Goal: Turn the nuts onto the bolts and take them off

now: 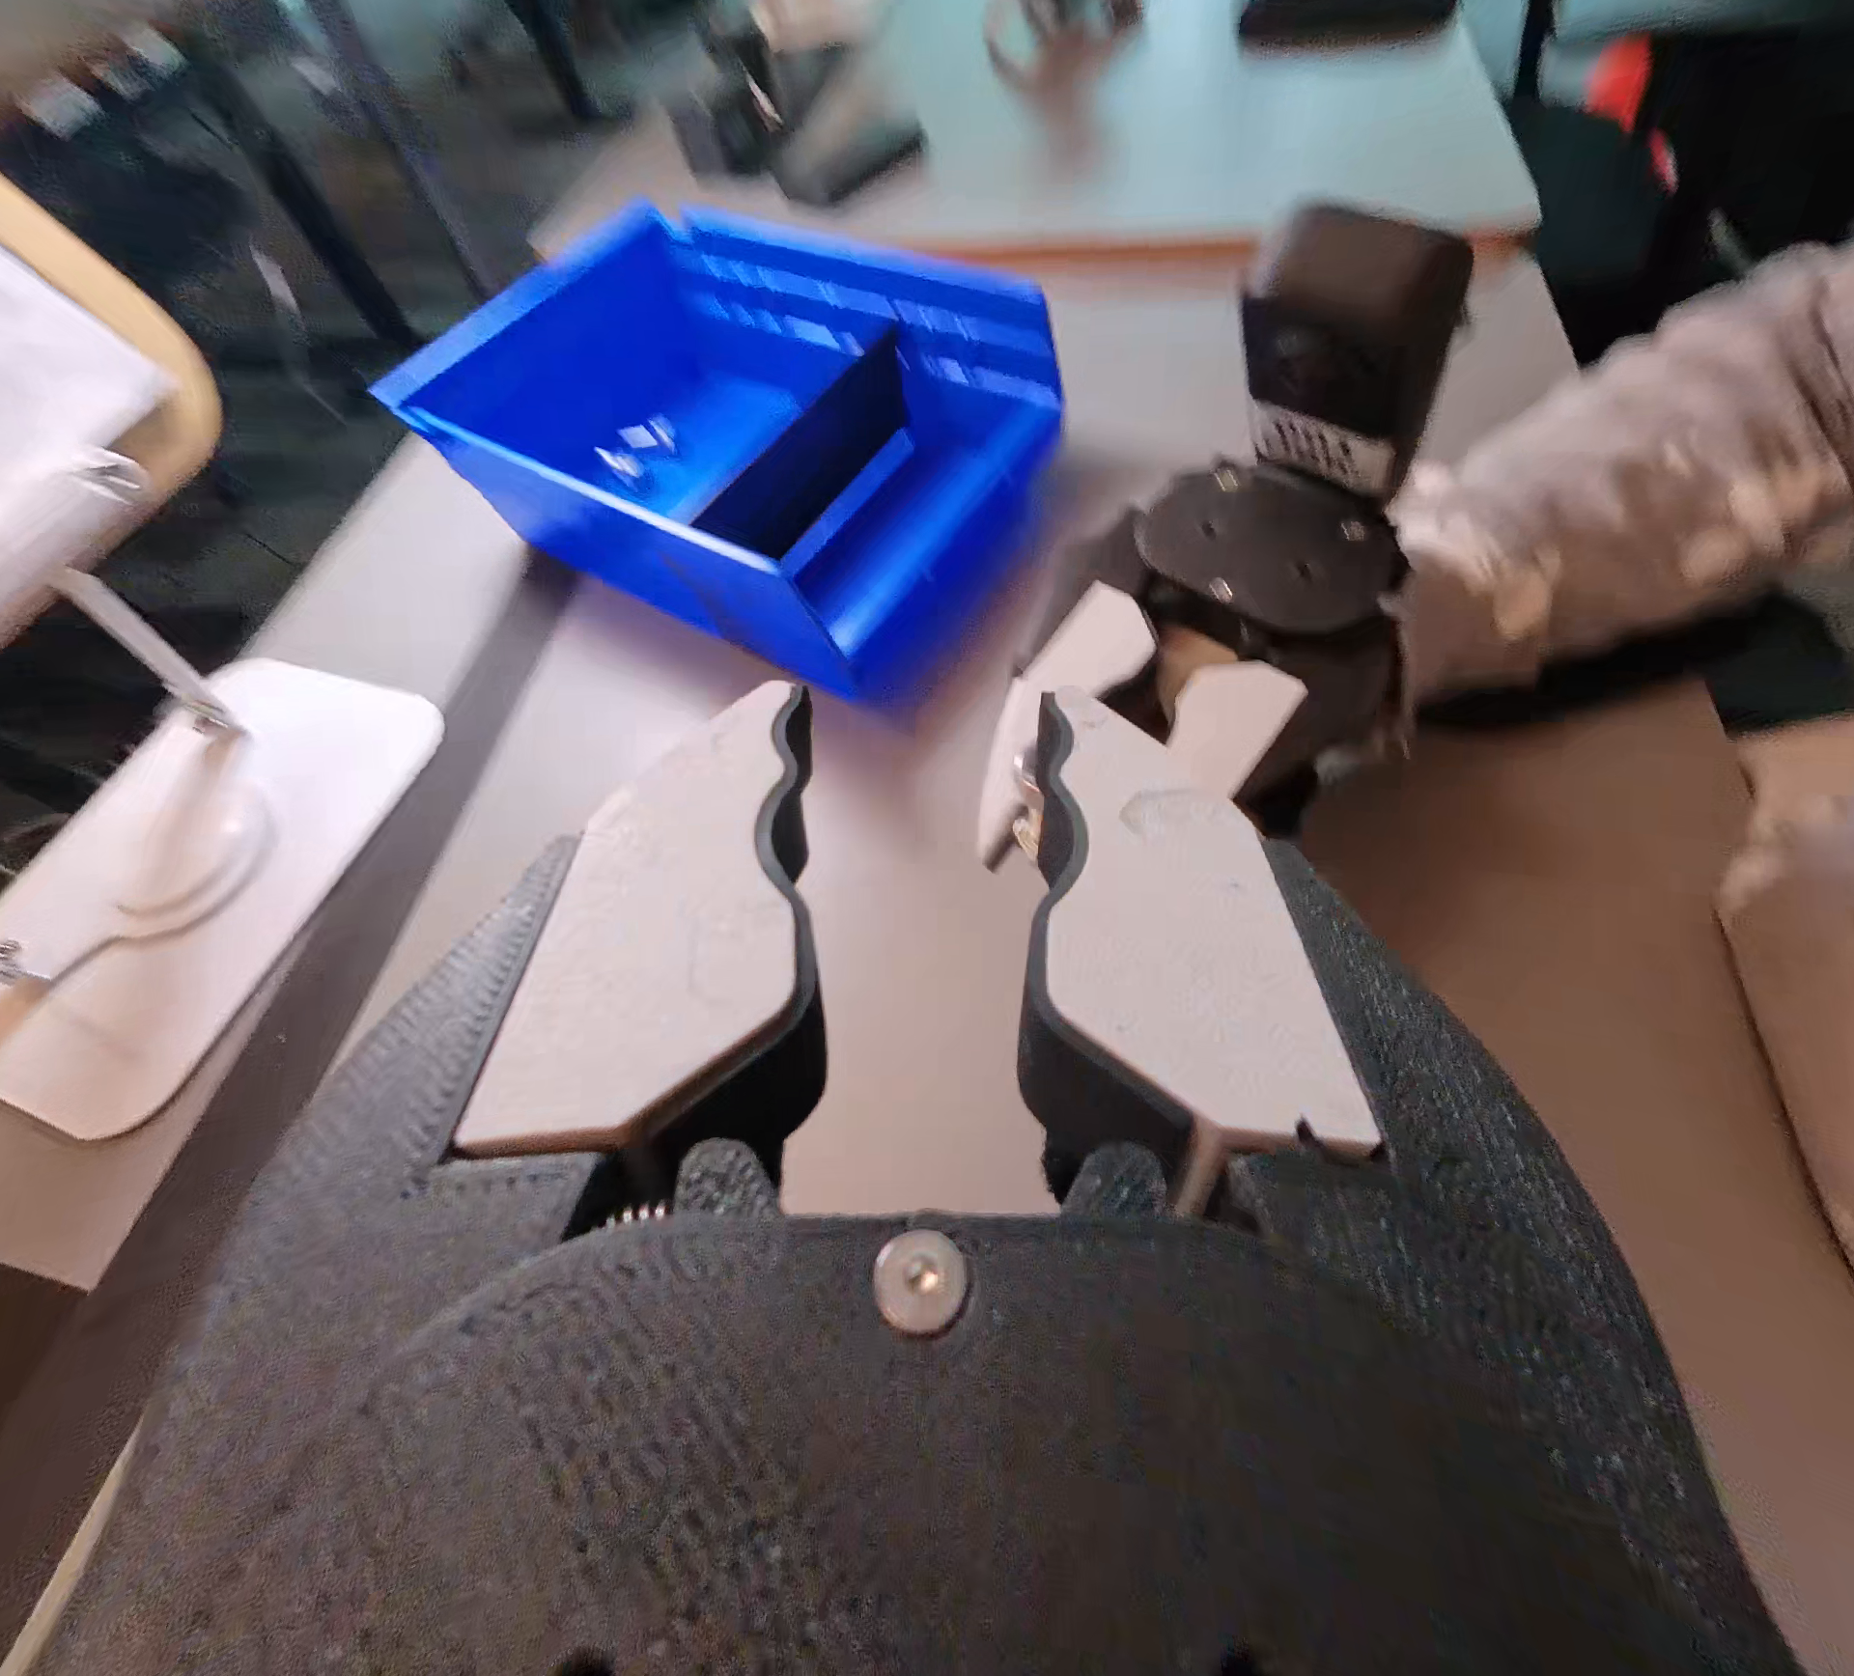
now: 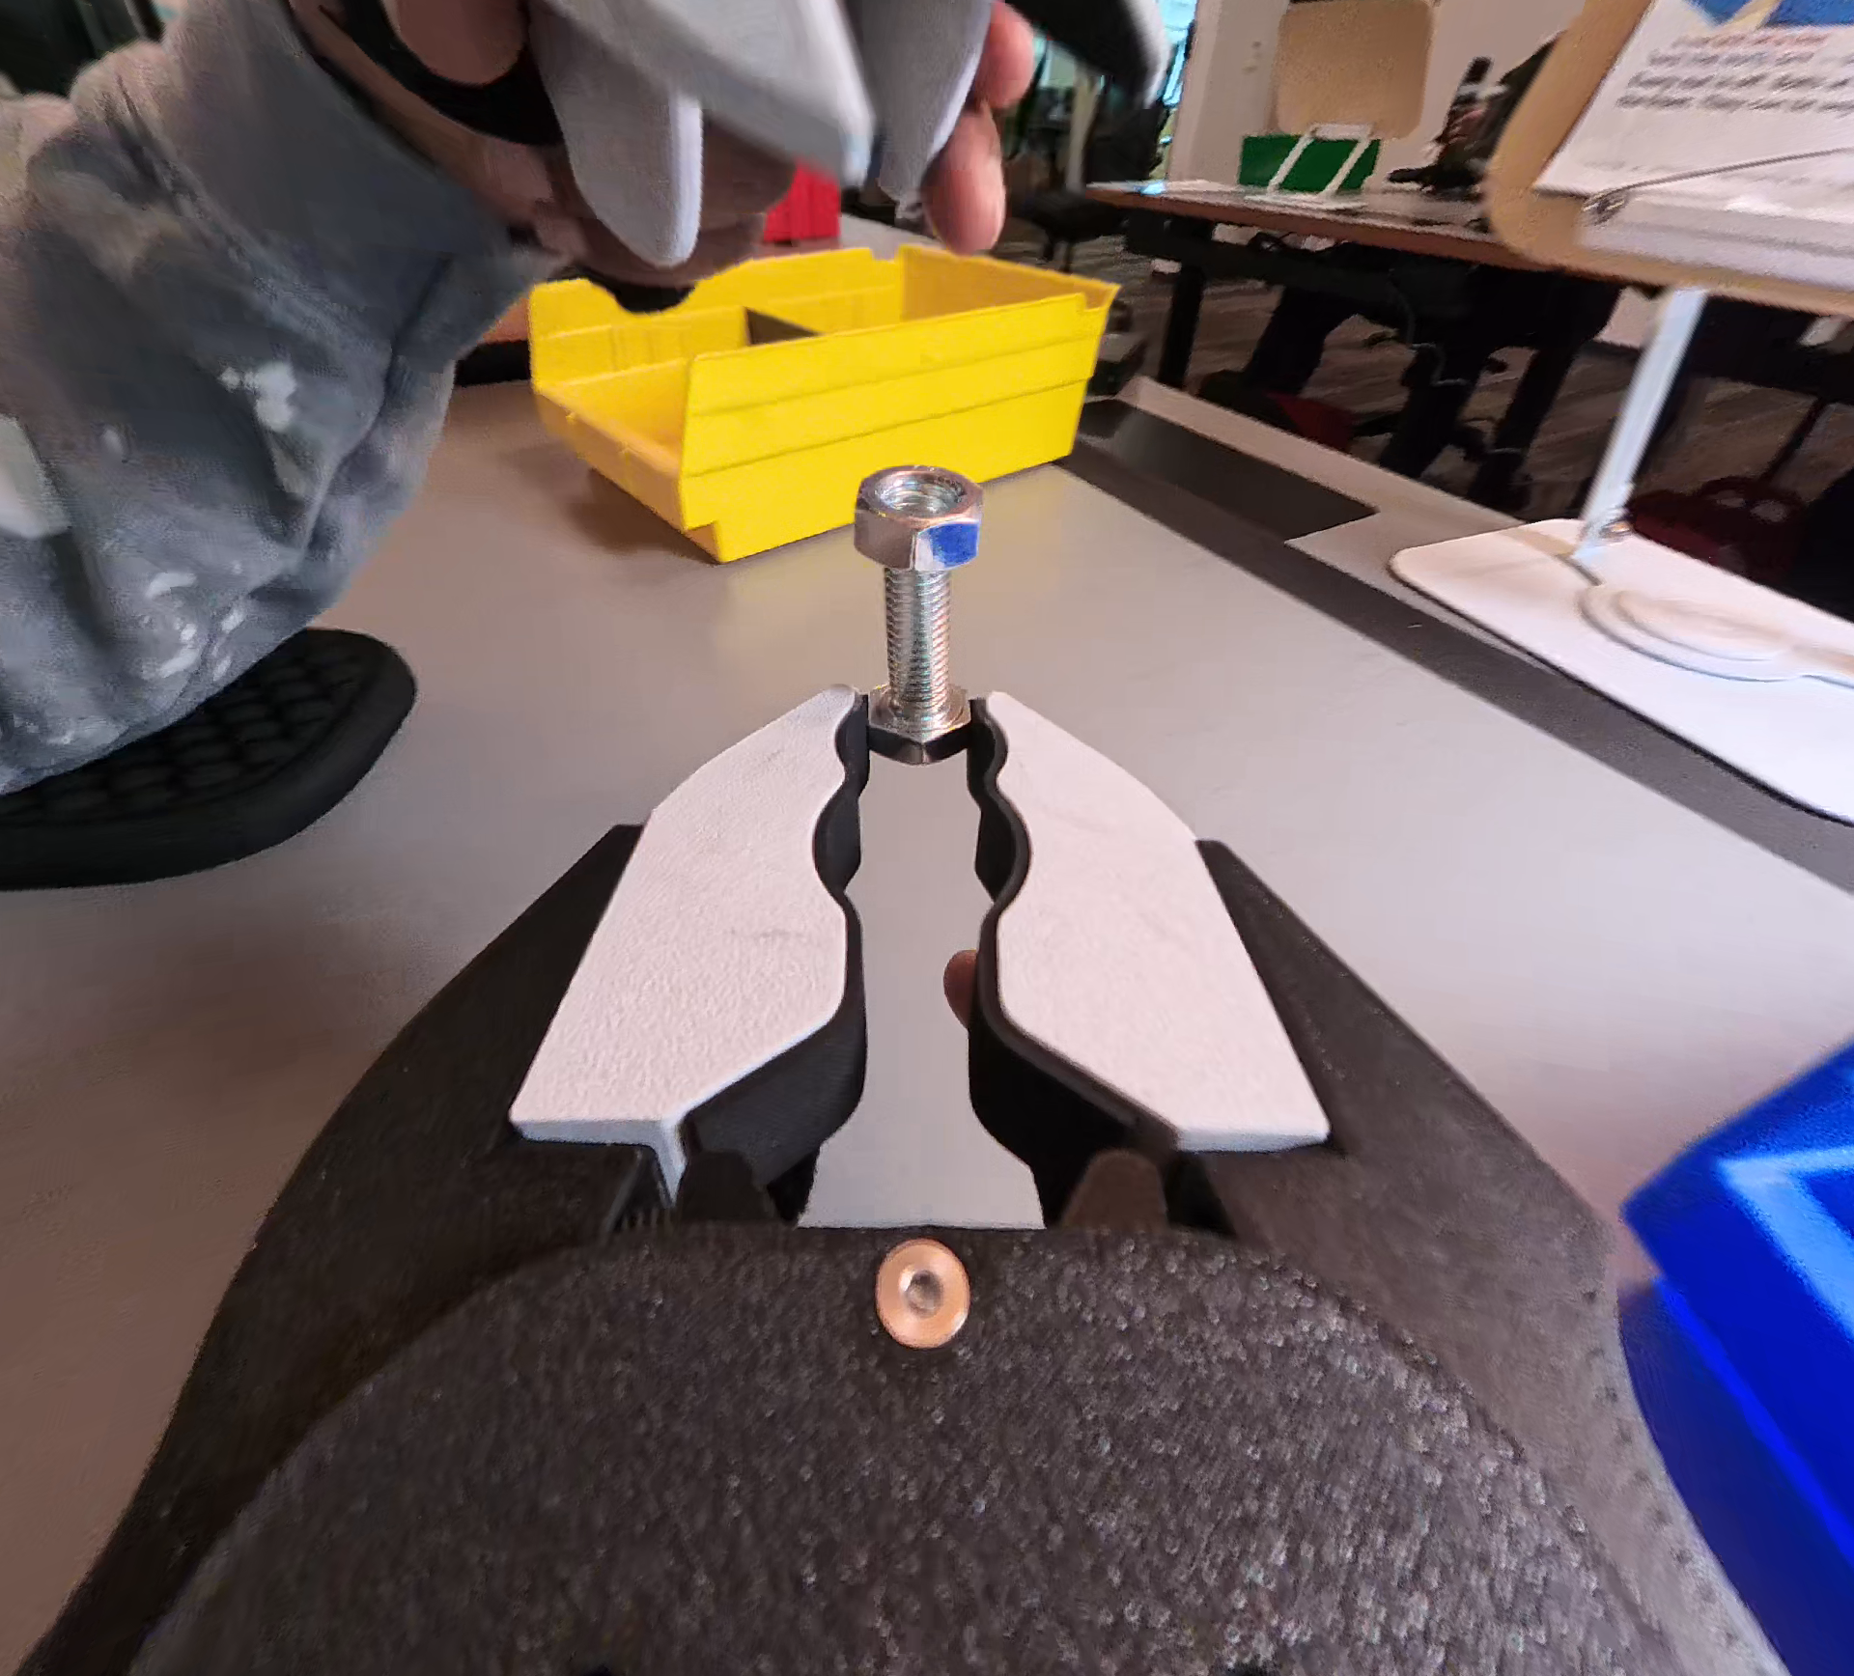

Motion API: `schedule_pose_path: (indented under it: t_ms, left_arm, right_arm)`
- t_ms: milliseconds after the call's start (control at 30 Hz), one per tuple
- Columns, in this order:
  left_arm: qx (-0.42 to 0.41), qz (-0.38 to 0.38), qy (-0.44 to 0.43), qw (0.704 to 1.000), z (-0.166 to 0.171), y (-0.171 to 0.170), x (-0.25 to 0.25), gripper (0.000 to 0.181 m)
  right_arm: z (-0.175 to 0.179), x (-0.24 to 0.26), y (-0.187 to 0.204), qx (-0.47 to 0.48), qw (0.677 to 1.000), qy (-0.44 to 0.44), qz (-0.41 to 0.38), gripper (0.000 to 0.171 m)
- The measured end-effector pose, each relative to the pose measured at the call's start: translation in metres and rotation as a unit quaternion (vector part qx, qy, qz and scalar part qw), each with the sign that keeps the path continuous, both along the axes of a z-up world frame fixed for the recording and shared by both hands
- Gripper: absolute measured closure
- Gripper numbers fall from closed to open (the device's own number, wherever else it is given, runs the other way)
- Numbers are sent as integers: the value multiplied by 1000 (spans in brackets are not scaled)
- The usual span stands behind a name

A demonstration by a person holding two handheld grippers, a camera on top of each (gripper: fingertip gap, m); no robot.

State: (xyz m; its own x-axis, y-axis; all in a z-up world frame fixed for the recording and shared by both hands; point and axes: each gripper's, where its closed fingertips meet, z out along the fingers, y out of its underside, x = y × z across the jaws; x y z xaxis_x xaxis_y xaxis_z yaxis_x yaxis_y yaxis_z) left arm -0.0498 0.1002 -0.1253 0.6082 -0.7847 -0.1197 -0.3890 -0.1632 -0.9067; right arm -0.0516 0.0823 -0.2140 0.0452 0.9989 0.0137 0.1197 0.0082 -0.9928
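Broadly, a grey table (image 2: pixel 1154 725) carries everything, with a yellow bin (image 2: pixel 803 394) at its far side in the right wrist view and a blue bin (image 1: pixel 722 444) standing ahead of the left gripper in the left wrist view. That blue bin has a dark divider across it, and something small and shiny lies in one compartment, too blurred to name. A white stand (image 1: pixel 201 866) sits at the table's edge, holding a board with a printed sheet. The left gripper (image 1: pixel 918 735) has its fingers spread apart with nothing between them; in the right wrist view it hangs, blurred, above the bolt, held by a hand (image 2: pixel 482 53) in a grey sleeve. The right gripper (image 2: pixel 918 715) has its fingertips closed on the hex head of a bolt (image 2: pixel 915 645), which stands upright with its thread pointing up. A nut (image 2: pixel 918 519) with a blue mark on one flat sits at the very top of the thread, well apart from the head.
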Motion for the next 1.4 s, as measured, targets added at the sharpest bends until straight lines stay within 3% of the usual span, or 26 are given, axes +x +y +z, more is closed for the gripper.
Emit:
schedule_pose_path:
  t_ms: [200, 467, 833, 967, 1267, 1400]
  left_arm:
    - [83, 64, -177, 979, 41, 22, -12, 136]
    - [89, 58, -171, 980, 3, 31, 34, 149]
    - [76, 99, -143, 982, -25, 42, 50, 151]
    - [76, 101, -141, 982, -28, 43, 50, 163]
    - [63, 67, -192, 977, -20, 37, 54, 163]
    - [75, 59, -176, 980, -20, 35, 55, 163]
  right_arm:
    - [20, 16, 34, 14, 998, 13, -60, 153]
    - [37, 37, 62, 11, 992, 17, -121, 153]
    - [20, 33, 64, 14, 991, -13, -136, 153]
    - [18, 31, 62, 17, 991, -17, -134, 153]
    - [26, 32, 56, 10, 994, 15, -111, 153]
    - [27, 32, 55, 11, 994, 13, -106, 153]
